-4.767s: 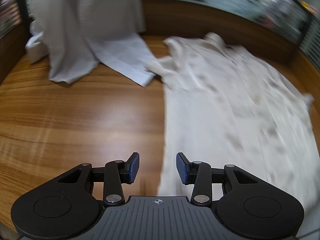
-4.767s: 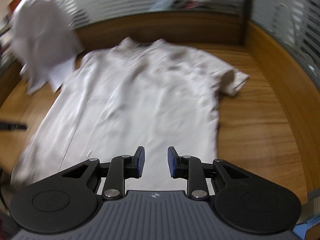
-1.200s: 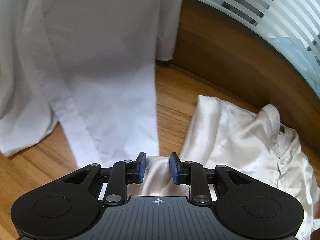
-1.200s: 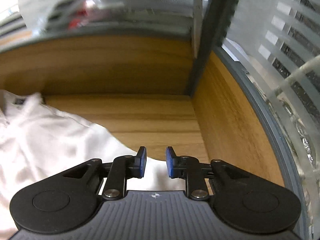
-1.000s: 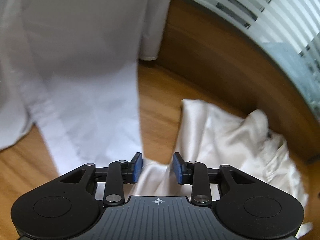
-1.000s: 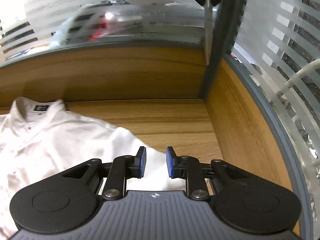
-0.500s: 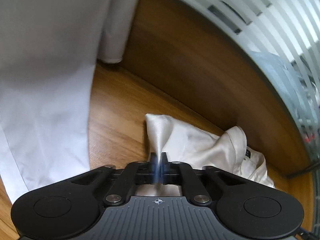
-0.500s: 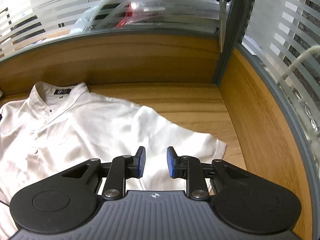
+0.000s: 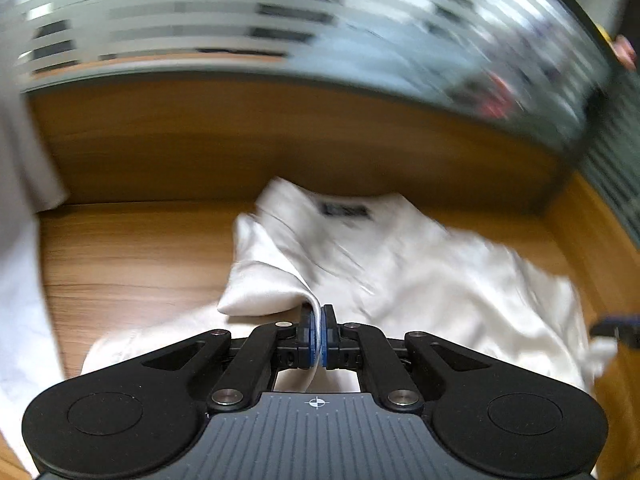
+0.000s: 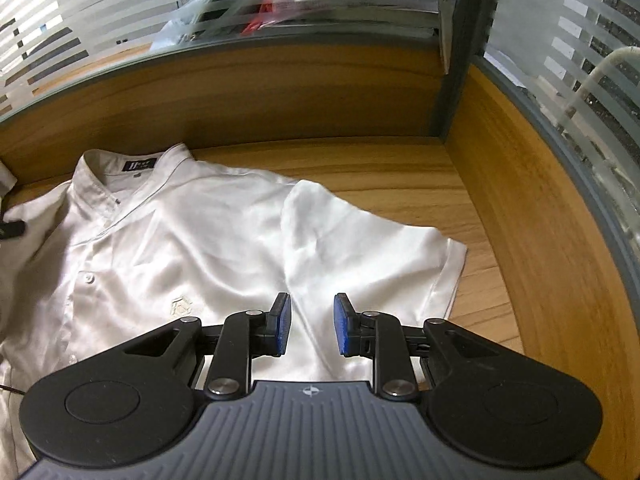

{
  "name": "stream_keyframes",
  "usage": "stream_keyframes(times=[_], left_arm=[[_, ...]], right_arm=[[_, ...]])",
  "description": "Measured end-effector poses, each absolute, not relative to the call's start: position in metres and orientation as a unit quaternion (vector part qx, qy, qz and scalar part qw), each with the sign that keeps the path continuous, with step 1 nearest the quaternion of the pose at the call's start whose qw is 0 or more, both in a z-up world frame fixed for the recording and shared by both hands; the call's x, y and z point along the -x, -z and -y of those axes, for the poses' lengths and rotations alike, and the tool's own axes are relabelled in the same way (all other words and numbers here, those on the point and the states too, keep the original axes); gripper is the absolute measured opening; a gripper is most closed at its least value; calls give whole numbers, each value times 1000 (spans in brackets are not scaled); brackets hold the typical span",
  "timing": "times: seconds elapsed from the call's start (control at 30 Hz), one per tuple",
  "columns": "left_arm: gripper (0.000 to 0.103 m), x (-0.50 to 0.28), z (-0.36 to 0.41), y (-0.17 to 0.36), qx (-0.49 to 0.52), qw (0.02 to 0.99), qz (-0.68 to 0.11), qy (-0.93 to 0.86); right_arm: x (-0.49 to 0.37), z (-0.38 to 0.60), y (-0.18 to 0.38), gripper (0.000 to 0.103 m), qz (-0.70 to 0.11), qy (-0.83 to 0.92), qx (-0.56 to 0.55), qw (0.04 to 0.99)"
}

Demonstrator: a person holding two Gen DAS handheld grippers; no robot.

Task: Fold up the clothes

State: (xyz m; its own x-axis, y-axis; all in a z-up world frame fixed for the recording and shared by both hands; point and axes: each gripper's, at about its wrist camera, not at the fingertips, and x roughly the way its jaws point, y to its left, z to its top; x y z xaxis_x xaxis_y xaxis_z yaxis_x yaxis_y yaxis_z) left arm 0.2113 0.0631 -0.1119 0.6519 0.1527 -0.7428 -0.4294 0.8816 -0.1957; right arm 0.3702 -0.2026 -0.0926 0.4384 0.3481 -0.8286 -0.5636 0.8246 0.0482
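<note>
A cream satin short-sleeved shirt [image 10: 168, 248] lies face up on the wooden table, collar with a dark label [image 10: 140, 165] toward the back wall. My left gripper [image 9: 318, 336] is shut on the edge of the shirt's left sleeve [image 9: 272, 288] and holds it lifted and folded over toward the shirt's body [image 9: 440, 276]. My right gripper [image 10: 310, 326] is open, just above the right sleeve [image 10: 372, 248], which lies flat on the table.
A white garment [image 9: 20, 280] hangs and lies at the left. Wooden walls [image 10: 540, 240] topped with striped frosted glass close in the back and right side. Bare tabletop [image 9: 132, 256] shows left of the shirt and beyond the right sleeve [image 10: 400, 168].
My left gripper has swung right with the sleeve pinched, carrying it over the shirt. My right gripper has opened wider and pulled back slightly over the right sleeve.
</note>
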Motion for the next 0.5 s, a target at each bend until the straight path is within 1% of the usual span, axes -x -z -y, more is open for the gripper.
stream_keyframes(times=[0.07, 0.13, 0.2, 0.23, 0.27, 0.3, 0.37, 0.43, 0.5], left_arm=[[9, -216, -49, 117, 161, 891, -403, -130], [13, -218, -36, 121, 141, 892, -419, -96], [19, -214, -29, 118, 125, 895, -422, -67], [20, -210, -27, 114, 122, 897, -421, -57], [24, -205, -28, 111, 121, 899, -417, -51], [30, -200, -29, 108, 120, 901, -414, -49], [34, -187, -35, 101, 120, 904, -406, -62], [34, -175, -45, 96, 125, 905, -397, -87], [36, -164, -60, 92, 138, 902, -389, -123]], right_arm=[[-368, 202, 93, 26, -457, -272, 117, 839], [-366, 202, 94, 26, -459, -273, 116, 838], [-366, 203, 95, 26, -460, -272, 115, 837], [-367, 203, 96, 27, -461, -271, 113, 837], [-367, 204, 96, 29, -462, -270, 112, 838], [-367, 205, 96, 30, -462, -270, 110, 838], [-368, 206, 96, 31, -461, -268, 107, 839], [-367, 207, 96, 31, -460, -268, 106, 840], [-368, 207, 96, 31, -460, -268, 105, 840]])
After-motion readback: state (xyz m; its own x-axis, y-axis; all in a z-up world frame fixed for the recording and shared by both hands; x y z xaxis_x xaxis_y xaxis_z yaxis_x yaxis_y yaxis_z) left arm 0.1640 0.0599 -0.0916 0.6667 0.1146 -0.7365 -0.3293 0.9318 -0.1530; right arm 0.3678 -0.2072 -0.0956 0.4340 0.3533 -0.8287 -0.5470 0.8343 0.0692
